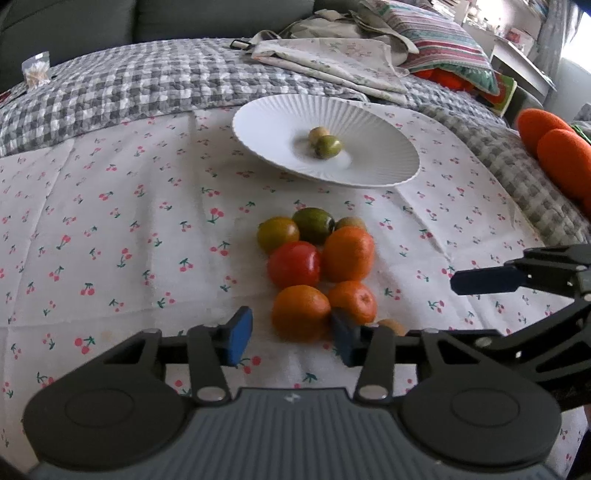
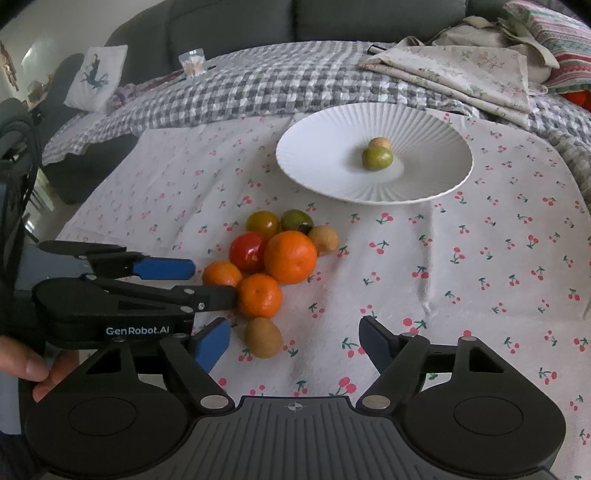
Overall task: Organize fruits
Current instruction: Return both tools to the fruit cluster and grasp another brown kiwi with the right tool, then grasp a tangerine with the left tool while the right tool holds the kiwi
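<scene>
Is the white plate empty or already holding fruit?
Holding fruit: the white plate has a green fruit and a tan fruit at its centre.

Behind your work surface you see a dark grey sofa (image 2: 229, 18). A grey checked blanket (image 1: 122, 92) covers the surface under the cherry-print cloth (image 2: 480, 266). Folded floral fabric (image 2: 461, 70) and a striped cushion (image 1: 443, 40) lie at the far right. Bright daylight enters from the window (image 1: 576, 55).
</scene>
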A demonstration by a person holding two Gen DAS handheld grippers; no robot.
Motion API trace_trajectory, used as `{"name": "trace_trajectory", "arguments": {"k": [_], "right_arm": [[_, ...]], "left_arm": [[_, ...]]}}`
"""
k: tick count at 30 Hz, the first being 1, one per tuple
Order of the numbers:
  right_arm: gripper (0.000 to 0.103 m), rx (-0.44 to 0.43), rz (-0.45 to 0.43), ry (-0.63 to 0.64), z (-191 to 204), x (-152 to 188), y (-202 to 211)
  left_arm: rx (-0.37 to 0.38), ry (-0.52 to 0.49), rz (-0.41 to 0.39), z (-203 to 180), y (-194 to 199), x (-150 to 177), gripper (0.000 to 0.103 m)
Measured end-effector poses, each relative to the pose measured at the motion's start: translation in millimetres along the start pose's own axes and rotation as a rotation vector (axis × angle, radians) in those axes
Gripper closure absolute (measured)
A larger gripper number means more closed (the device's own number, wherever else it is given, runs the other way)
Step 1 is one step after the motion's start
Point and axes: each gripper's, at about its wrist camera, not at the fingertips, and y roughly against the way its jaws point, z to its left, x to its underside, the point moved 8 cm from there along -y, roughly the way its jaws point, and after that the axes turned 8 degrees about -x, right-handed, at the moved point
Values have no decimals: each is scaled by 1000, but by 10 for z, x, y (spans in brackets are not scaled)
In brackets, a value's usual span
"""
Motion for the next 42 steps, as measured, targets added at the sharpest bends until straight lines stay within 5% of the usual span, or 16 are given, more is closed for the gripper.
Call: {"name": "trace_trajectory", "arguments": {"k": [11,17,21,42], "right_arm": [[34,-7,38,44,72,90,-151],[55,6,47,77,102,124,-263],[81,-6,45,83,131,104,-240],[80,19,31,126,123,58,-173]], "left_arm": [[29,14,6,20,-13,5,59],[42,9,3,0,-1,9,66],[53,3,1,-13,4,9,70],[36,39,-38,89,119,-103,73]]}}
